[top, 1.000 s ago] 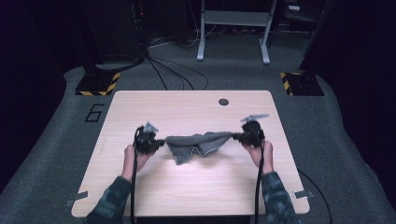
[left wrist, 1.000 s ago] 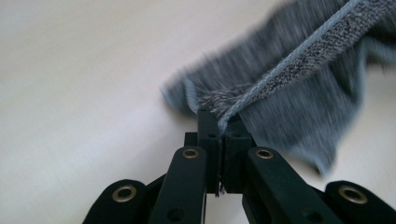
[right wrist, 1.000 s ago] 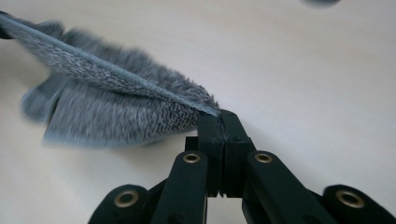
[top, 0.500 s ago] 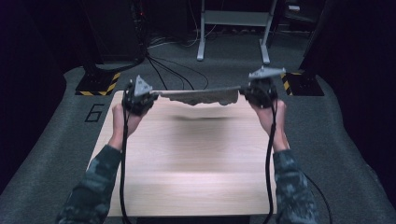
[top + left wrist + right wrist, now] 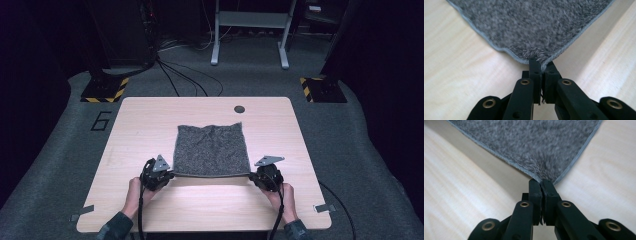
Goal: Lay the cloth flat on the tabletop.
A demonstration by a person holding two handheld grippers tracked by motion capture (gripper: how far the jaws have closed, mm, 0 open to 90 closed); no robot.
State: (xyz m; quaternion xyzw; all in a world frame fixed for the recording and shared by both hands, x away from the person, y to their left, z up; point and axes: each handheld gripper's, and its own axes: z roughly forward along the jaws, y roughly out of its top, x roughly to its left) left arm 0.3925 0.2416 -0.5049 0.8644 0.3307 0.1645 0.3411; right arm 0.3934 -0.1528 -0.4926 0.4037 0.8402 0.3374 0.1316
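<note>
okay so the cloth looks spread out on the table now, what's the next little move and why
Probably lower the near edge and open both jaws. The cloth lies spread flat on the table, save a few wrinkles at its far edge. The left gripper and right gripper each pinch a near corner, and that edge casts a shadow, so it seems slightly lifted.

the left gripper at bottom centre was clamped on a corner of the grey towel, which spread flat across the upper frame over the light wooden table.
</note>
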